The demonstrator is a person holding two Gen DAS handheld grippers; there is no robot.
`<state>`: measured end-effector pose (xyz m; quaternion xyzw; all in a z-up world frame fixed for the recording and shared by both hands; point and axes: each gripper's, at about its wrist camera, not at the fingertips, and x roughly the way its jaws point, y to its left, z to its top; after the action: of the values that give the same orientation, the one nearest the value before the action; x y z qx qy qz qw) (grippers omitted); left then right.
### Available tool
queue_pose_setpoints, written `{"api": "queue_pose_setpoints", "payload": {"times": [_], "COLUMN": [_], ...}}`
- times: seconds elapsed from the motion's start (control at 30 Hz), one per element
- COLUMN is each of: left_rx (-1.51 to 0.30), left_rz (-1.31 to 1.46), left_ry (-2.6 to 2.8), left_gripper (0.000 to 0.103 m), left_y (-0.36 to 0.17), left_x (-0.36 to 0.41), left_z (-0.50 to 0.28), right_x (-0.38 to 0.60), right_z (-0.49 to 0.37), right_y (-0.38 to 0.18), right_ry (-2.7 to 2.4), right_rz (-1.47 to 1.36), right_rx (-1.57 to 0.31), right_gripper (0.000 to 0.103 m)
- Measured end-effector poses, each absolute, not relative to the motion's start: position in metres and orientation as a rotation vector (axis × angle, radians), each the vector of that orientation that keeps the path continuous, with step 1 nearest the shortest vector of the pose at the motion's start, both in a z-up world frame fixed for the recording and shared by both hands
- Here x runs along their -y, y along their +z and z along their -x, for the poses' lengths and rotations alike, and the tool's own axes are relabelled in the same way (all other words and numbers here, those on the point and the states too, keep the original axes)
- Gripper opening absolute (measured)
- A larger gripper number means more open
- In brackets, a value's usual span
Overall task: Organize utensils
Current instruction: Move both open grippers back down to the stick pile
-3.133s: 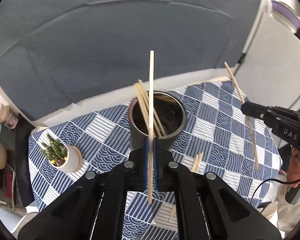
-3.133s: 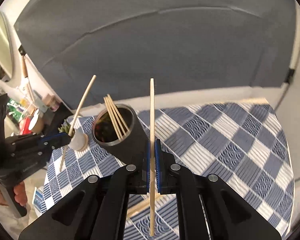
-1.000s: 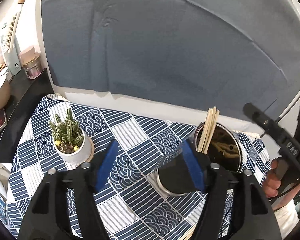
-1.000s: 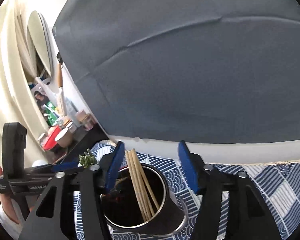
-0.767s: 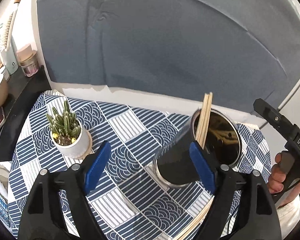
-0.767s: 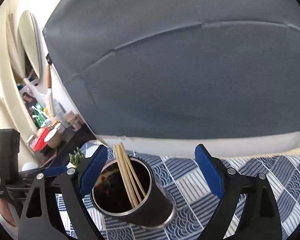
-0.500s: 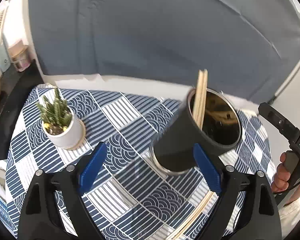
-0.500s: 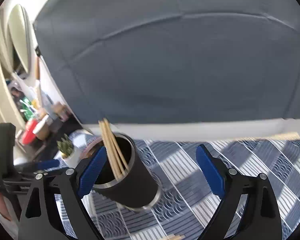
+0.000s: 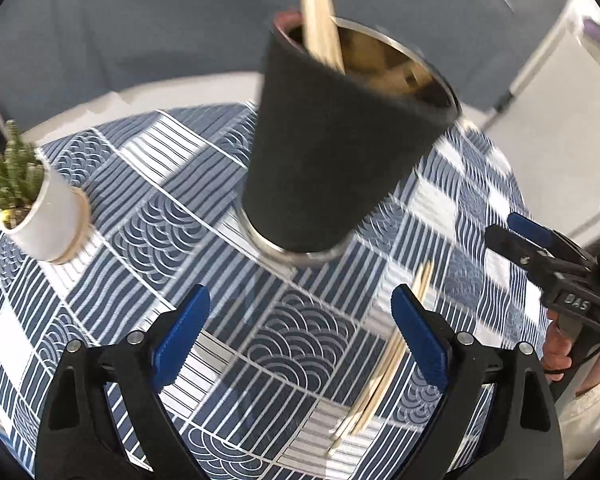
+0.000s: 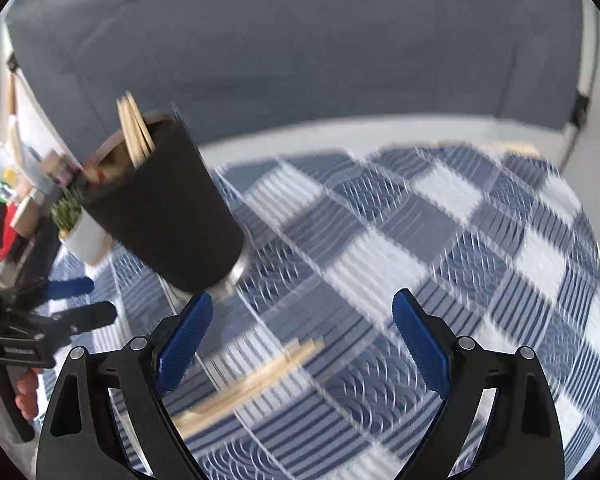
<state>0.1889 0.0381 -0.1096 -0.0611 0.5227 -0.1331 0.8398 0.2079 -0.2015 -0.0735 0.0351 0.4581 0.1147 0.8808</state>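
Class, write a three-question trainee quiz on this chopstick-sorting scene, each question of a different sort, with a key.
1. True or false: both grippers are open and hold nothing.
2. Where do the loose chopsticks lie? A) in the cup B) on the tablecloth C) in the plant pot
3. Fill in: the chopsticks already sorted stand in the black ____.

Key:
1. True: the left gripper and the right gripper both stand wide, with nothing between the pads.
2. B: on the tablecloth, in front of the cup, away from the plant pot.
3. cup.
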Motion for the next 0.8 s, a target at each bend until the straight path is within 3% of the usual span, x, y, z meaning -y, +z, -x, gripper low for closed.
{"api": "queue_pose_setpoints", "payload": {"times": [0.4,0.8], "left_rx": [-1.208,-1.234], "left_rz": [-0.027,-0.204], "left_ry": [-0.483,-0.563], "left_gripper": [0.090,0.090], "left_y": [-0.159,-0.177], "left_x": [-0.009,0.021], "left_z": [-0.171,-0.171], "right_x": [0.203,0.187], "right_z": [-0.168,-0.173], "right_y": [-0.135,-0.153], "right_ry": [0.113,0.031], "right_rz": [-0.092,-0.131], "right_rx": [-1.102,-1.131], "right_gripper": [0.087,0.089]}}
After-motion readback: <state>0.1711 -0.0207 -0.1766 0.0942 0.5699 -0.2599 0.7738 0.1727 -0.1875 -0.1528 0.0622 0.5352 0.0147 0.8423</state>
